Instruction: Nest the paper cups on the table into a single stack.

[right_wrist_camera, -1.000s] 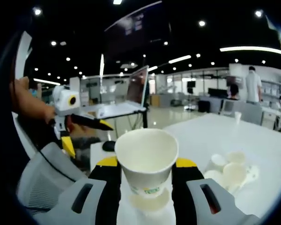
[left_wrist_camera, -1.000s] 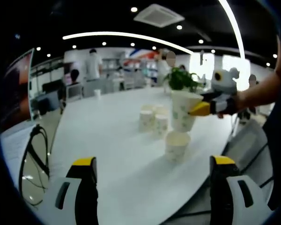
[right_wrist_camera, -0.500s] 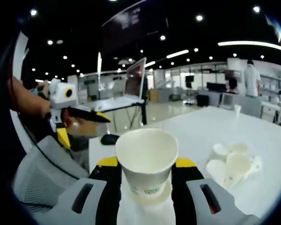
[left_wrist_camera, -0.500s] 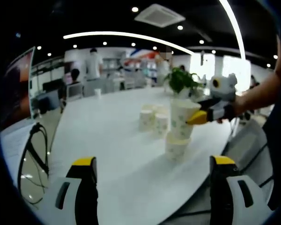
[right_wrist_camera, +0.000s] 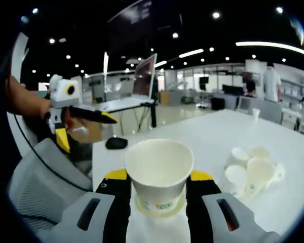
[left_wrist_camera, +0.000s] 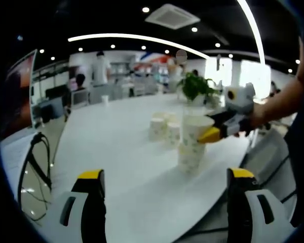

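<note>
Held the upper paper cup (right_wrist_camera: pixel 158 172) clamped between the jaws of the right gripper (right_wrist_camera: pixel 158 175), mouth up, one jaw on each side of its wall. Lowered into the base cup (left_wrist_camera: pixel 190 161), which stood on the white table (left_wrist_camera: pixel 116 152) near its edge; looked partly seated, with the base cup's rim showing as a pale ring just under the held one in the right gripper view. Could not tell whether pushed fully home.

Beyond the base cup, well apart from it, stood a cluster of loose cups (left_wrist_camera: pixel 163 129), some upright, some perhaps leaning on each other; farther behind the base cup, a green plant (left_wrist_camera: pixel 195 86). Kept the left gripper (left_wrist_camera: pixel 164 202) well back from the base cup, jaws wide apart and gripping nothing.

Judged the step in hand as seating the held cup. To do it well: kept the held cup's axis in line with the base cup, pressed straight down and gently, since a tilted entry would likely wedge one rim against the other wall. Squeezed lightly too, as thin paper probably ovals under a hard clamp and then binds. Worth noting that nothing steadied the base cup, so any sideways drag could tip it or slide it toward the table edge. Released only once settled, then drew the jaws apart and back without brushing the rim.
</note>
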Demonstrator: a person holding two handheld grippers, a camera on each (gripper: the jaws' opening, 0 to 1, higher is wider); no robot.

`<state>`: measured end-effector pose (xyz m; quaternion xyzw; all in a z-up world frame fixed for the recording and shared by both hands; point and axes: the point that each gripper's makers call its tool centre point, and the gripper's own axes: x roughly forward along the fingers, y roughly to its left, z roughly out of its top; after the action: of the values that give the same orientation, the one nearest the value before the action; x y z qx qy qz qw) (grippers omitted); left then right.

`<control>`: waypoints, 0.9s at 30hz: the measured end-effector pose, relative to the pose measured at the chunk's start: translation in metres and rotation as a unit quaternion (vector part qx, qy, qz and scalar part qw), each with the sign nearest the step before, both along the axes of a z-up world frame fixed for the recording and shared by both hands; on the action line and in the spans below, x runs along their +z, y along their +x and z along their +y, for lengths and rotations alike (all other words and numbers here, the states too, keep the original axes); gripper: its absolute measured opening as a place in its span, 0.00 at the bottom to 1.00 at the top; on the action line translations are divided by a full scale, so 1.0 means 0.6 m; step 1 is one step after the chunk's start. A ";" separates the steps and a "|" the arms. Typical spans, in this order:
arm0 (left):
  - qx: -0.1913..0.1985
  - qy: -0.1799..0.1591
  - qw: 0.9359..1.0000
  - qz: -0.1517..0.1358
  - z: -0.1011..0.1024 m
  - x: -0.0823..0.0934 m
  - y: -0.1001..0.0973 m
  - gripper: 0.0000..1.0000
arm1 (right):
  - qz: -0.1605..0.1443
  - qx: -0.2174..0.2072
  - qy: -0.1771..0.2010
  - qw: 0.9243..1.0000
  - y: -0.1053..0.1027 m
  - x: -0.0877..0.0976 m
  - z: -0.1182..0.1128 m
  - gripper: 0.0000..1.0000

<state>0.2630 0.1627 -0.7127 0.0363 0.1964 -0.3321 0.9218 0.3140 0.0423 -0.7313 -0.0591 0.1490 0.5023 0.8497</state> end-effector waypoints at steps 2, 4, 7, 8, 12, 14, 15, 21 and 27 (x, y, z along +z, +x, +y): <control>0.000 -0.001 1.000 0.001 0.000 -0.001 0.000 1.00 | 0.002 -0.001 -0.003 1.000 0.001 -0.004 0.000 0.40; -0.001 0.000 1.000 0.003 -0.001 -0.002 0.000 1.00 | 0.005 -0.003 -0.007 1.000 0.002 -0.012 -0.001 0.40; 0.000 0.001 1.000 0.001 -0.001 -0.002 0.001 1.00 | 0.009 -0.001 -0.014 1.000 0.000 -0.020 -0.001 0.39; -0.001 0.001 1.000 0.001 -0.001 -0.001 0.001 1.00 | 0.009 0.001 -0.016 1.000 -0.002 -0.022 -0.001 0.39; -0.001 0.000 1.000 0.002 -0.002 -0.002 0.002 1.00 | 0.005 0.005 -0.033 0.999 -0.005 -0.031 -0.007 0.39; -0.002 0.000 1.000 0.002 -0.004 -0.003 0.002 1.00 | 0.006 0.007 -0.036 0.999 -0.005 -0.033 -0.009 0.39; -0.002 0.000 1.000 0.002 -0.004 -0.003 0.002 1.00 | 0.006 0.007 -0.038 0.999 -0.005 -0.034 -0.010 0.39; -0.006 0.000 1.000 0.002 -0.008 -0.003 0.003 1.00 | 0.008 0.010 -0.054 0.998 -0.003 -0.042 -0.024 0.40; -0.008 0.002 1.000 0.002 -0.008 -0.003 0.005 1.00 | 0.016 0.003 -0.062 0.998 -0.004 -0.052 -0.042 0.40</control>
<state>0.2662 0.1581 -0.7145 0.0390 0.1988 -0.3389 0.9188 0.3115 0.0172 -0.7624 -0.1036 0.1935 0.4953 0.8405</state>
